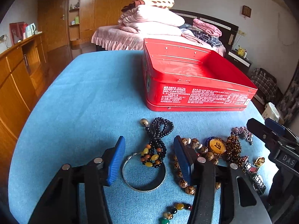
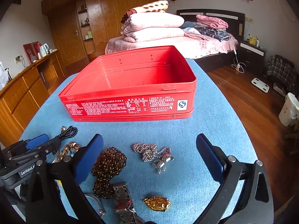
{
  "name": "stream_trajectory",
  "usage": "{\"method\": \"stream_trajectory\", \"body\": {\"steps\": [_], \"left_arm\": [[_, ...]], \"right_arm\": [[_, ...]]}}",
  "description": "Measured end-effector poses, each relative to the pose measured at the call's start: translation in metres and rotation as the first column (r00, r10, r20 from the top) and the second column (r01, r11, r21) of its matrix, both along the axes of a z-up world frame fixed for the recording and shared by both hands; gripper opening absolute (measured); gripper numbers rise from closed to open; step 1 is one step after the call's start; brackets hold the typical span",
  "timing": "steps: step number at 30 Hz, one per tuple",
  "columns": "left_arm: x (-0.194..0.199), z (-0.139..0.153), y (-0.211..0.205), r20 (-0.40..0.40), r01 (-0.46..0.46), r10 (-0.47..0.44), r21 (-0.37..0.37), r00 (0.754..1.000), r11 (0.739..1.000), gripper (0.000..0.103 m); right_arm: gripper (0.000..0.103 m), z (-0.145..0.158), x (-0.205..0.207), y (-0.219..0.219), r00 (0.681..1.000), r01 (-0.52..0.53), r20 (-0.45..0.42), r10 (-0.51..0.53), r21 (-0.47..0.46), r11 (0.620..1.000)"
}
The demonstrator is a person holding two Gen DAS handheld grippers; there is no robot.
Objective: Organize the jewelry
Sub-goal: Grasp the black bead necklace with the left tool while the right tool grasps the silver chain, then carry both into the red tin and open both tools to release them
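Note:
An open, empty red tin box point(image 1: 196, 78) point(image 2: 130, 85) stands on the blue cloth table point(image 1: 84, 102). Jewelry lies in front of it. My left gripper point(image 1: 149, 156) is open over a silver bangle point(image 1: 143, 187) and a black bead strand with amber beads point(image 1: 158, 136); a brown patterned bead bracelet point(image 1: 186, 184) lies by its right finger. My right gripper point(image 2: 149, 158) is open above a silver chain necklace point(image 2: 151, 153), a brown bead strand point(image 2: 108, 166), a metal watch band point(image 2: 123, 203) and a gold pendant point(image 2: 158, 203). Both are empty.
A round gold-faced pendant point(image 1: 216, 146) and small charms point(image 1: 258, 161) lie at the right of the pile. A bed with folded quilts point(image 2: 155, 26) stands behind the table, a wooden sideboard point(image 2: 24, 93) to the left, wooden floor point(image 2: 248, 100) to the right.

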State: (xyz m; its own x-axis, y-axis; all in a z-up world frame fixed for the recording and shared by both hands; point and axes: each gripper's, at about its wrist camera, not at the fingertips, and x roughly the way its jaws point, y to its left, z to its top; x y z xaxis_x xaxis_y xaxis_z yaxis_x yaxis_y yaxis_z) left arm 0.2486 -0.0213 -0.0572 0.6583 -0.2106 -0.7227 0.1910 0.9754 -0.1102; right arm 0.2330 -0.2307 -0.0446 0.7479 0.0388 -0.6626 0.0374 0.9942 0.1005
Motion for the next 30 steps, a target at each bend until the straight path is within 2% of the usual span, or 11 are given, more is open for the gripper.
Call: {"method": "stream_trajectory", "body": {"steps": [3, 5, 8, 14, 17, 19, 20, 21, 24, 26, 30], "left_arm": [[0.005, -0.004, -0.004, -0.032, 0.002, -0.002, 0.006, 0.999, 1.000, 0.037], [0.008, -0.005, -0.001, -0.047, -0.007, 0.007, -0.006, 0.999, 1.000, 0.036], [0.012, -0.007, 0.002, -0.058, -0.010, 0.008, -0.025, 0.998, 1.000, 0.034], [0.014, -0.008, -0.003, -0.059, 0.001, -0.001, 0.011, 0.998, 1.000, 0.034], [0.017, -0.008, -0.003, -0.062, 0.003, -0.003, 0.009, 0.998, 1.000, 0.034], [0.017, -0.008, -0.004, -0.059, 0.002, -0.001, 0.020, 0.998, 1.000, 0.033], [0.018, -0.008, -0.005, -0.056, 0.002, -0.001, 0.025, 0.998, 1.000, 0.022], [0.018, -0.007, -0.006, -0.054, 0.007, -0.005, 0.027, 0.999, 1.000, 0.021], [0.017, -0.005, -0.008, -0.043, 0.009, -0.008, 0.027, 0.999, 1.000, 0.017], [0.013, -0.001, -0.005, -0.019, 0.006, -0.006, 0.000, 1.000, 1.000, 0.016], [0.001, 0.015, -0.003, 0.079, -0.013, 0.014, -0.013, 0.997, 1.000, 0.016]], "right_arm": [[0.075, -0.004, 0.003, 0.001, 1.000, -0.010, -0.026, 0.010, 0.000, 1.000], [0.075, -0.007, 0.005, -0.001, 0.999, -0.002, -0.042, 0.003, 0.008, 1.000], [0.066, -0.012, 0.009, -0.005, 0.997, 0.004, -0.072, -0.002, 0.028, 1.000], [0.058, -0.023, 0.017, -0.006, 0.988, 0.016, -0.152, -0.015, 0.006, 1.000], [0.054, -0.024, 0.017, -0.005, 0.988, 0.018, -0.155, -0.019, -0.004, 1.000], [0.041, -0.024, 0.015, -0.006, 0.987, 0.028, -0.156, -0.031, -0.024, 0.999], [0.029, -0.024, 0.015, -0.006, 0.987, 0.028, -0.156, -0.032, -0.030, 0.999], [0.025, -0.024, 0.015, -0.007, 0.987, 0.025, -0.156, -0.029, -0.029, 0.999], [0.020, -0.023, 0.013, -0.007, 0.989, 0.011, -0.149, -0.015, -0.022, 1.000], [0.018, -0.020, 0.008, -0.006, 0.992, 0.002, -0.126, -0.003, -0.011, 1.000], [0.017, -0.006, -0.003, -0.005, 0.999, -0.012, -0.045, 0.012, -0.008, 1.000]]}}
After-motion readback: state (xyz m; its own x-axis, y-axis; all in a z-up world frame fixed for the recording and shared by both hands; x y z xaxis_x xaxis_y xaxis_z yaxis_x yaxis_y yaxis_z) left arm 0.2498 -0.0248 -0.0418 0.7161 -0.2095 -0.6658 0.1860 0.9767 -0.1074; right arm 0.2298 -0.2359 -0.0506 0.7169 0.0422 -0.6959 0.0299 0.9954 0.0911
